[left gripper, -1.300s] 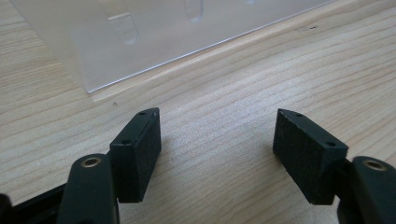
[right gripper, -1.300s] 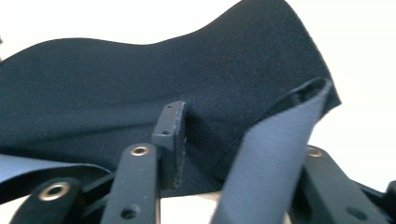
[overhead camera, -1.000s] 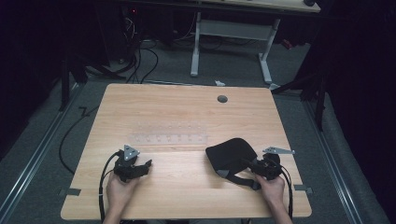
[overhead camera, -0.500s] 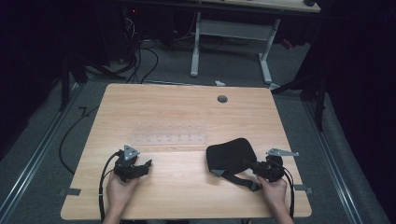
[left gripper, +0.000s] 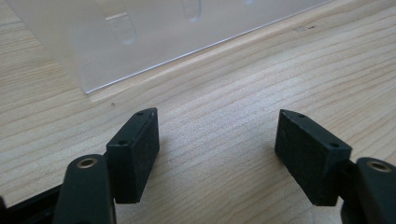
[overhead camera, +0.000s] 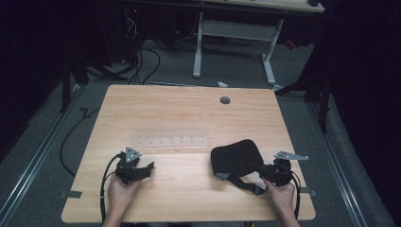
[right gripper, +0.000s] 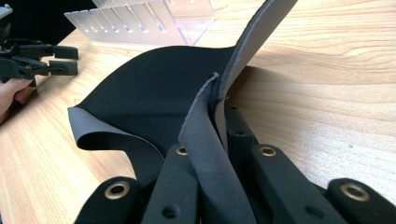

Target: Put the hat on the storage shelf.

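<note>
On the near left of the wooden table, the left gripper rests low over bare wood with its jaws spread wide and nothing between them; it looks parked, waiting its turn rather than working. Just beyond it lies a clear plastic rack with a row of slots, flat on the tabletop and untouched, probably there to receive something later, though its slots are faint from above and I cannot tell what they are for. Further right, a black mat, soft and thin like a mouse pad with a grey underside, sits on the near right part of the table with one edge lifted and curling. The right gripper is clenched on that raised edge: the jaws have just been closing, and the mat's folded rim is pinched tight between the pads. Holding it by the rim this way lets the person peel or drag the limp sheet without it sliding flat.
</note>
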Tool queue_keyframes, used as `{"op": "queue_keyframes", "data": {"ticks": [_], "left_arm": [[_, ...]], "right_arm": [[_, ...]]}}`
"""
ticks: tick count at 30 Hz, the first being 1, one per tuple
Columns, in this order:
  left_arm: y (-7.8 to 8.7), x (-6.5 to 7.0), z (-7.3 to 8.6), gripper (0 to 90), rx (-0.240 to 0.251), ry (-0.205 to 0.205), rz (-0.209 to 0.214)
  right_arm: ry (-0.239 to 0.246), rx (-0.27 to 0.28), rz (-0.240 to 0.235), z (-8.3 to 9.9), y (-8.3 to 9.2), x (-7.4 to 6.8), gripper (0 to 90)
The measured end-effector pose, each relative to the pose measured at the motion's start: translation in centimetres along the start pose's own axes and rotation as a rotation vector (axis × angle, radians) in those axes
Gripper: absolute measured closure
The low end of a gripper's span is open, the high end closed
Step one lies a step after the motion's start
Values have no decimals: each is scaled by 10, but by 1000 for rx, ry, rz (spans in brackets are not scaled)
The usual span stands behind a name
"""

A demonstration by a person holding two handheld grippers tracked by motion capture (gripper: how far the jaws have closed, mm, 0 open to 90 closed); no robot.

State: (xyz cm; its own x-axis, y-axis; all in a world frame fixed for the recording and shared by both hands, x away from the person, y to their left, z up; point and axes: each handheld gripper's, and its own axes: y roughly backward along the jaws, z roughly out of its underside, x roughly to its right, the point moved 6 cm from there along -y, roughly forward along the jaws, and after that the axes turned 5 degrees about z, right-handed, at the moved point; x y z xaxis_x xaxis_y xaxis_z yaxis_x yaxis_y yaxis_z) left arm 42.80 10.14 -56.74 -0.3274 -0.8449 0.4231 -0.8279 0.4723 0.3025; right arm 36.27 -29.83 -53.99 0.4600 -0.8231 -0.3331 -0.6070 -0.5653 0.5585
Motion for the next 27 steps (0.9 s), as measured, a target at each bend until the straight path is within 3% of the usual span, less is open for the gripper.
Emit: {"op": "queue_keyframes", "data": {"ticks": [13,20,27], "left_arm": [[-1,2,1,262,-13,-4,11],[-2,3,2,228,-9,0,-3],[0,3,2,243,-19,-2,7]], "right_arm": [[12,13,-2,-4,12,-9,862],[24,21,-17,-10,20,-17,862],[30,36,-33,-15,22,-26,862]]}}
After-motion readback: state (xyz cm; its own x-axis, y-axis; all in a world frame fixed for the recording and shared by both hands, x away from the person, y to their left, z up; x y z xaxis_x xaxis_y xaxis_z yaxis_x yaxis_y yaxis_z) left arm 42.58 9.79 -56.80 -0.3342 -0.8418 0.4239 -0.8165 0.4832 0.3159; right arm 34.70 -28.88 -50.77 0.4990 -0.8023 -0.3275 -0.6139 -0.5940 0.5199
